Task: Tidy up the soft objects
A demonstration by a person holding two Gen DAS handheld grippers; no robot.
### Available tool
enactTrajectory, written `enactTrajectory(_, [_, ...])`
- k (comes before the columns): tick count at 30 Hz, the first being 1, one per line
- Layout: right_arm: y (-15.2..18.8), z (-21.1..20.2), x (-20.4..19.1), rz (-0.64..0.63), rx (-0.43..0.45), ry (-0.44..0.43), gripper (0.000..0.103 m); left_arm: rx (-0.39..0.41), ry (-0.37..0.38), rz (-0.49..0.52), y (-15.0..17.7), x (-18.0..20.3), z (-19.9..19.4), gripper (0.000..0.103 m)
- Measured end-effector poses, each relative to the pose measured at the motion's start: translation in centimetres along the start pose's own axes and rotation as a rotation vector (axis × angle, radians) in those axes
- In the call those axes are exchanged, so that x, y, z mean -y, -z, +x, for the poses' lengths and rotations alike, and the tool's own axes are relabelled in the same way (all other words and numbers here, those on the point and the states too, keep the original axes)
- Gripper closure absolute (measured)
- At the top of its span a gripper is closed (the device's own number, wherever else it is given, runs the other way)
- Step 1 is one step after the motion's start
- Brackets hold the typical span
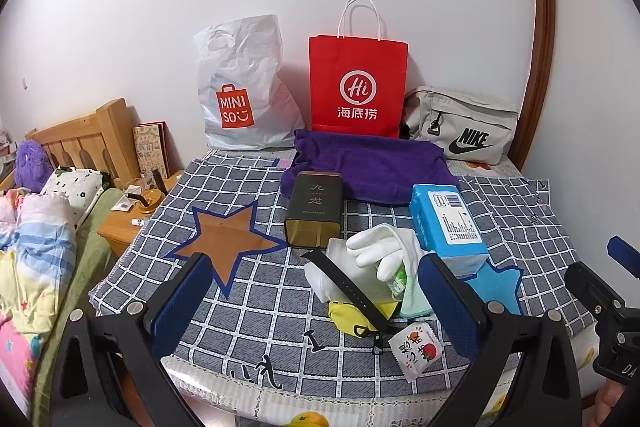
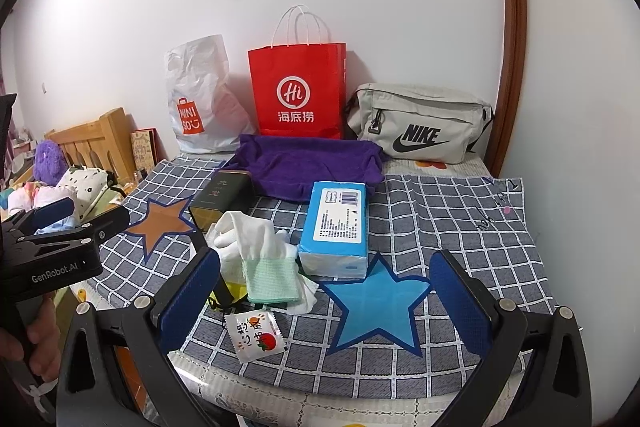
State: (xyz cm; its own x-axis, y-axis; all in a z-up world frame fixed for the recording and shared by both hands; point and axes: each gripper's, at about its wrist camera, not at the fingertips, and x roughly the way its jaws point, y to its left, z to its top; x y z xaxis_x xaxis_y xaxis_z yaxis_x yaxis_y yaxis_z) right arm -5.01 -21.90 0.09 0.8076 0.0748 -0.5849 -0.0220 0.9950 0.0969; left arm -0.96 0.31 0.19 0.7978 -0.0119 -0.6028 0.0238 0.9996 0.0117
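Observation:
A pile of soft things lies mid-table: white gloves (image 1: 380,247) (image 2: 256,239), a pale green cloth (image 2: 270,279), a yellow pouch (image 1: 352,315) and a black strap (image 1: 348,291). A purple towel (image 1: 368,167) (image 2: 308,163) lies behind them. A blue tissue pack (image 1: 448,227) (image 2: 336,231) sits to the right of the pile. My left gripper (image 1: 316,307) is open and empty, hovering at the near edge in front of the pile. My right gripper (image 2: 328,303) is open and empty, over the blue star patch (image 2: 376,307).
A dark tin box (image 1: 314,207) stands beside the towel. A small snack packet (image 1: 416,351) lies near the front edge. A Miniso bag (image 1: 244,95), a red paper bag (image 1: 358,87) and a grey Nike bag (image 1: 464,127) line the wall. A bed (image 1: 36,247) is at the left.

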Motion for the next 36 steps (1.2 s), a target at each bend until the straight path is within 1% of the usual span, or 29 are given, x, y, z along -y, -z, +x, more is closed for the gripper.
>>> enactTrajectory(22, [0.1, -0.2, -0.5, -0.013, 0.008, -0.015, 0.000, 0.000, -0.005, 0.000, -0.3, 0.0, -0.1, 0.000])
enactTrajectory(25, [0.3, 0.2, -0.5, -0.020, 0.003, -0.021, 0.000, 0.001, -0.025, 0.013, -0.4, 0.1, 0.2, 0.000])
enactTrajectory(28, [0.7, 1.3, -0.6, -0.029, -0.018, -0.030, 0.000, -0.015, -0.035, 0.016, -0.4, 0.1, 1.2, 0.000])
enactTrajectory(34, [1.9, 4.9, -1.0, -0.039, -0.101, -0.056, 0.000, -0.094, -0.073, 0.012, 0.2, -1.1, 4.8, 0.000])
enactTrajectory(36, [2.5, 6.2, -1.3, -0.058, -0.130, -0.070, 0.000, -0.111, -0.070, 0.002, 0.6, -1.7, 5.6, 0.000])
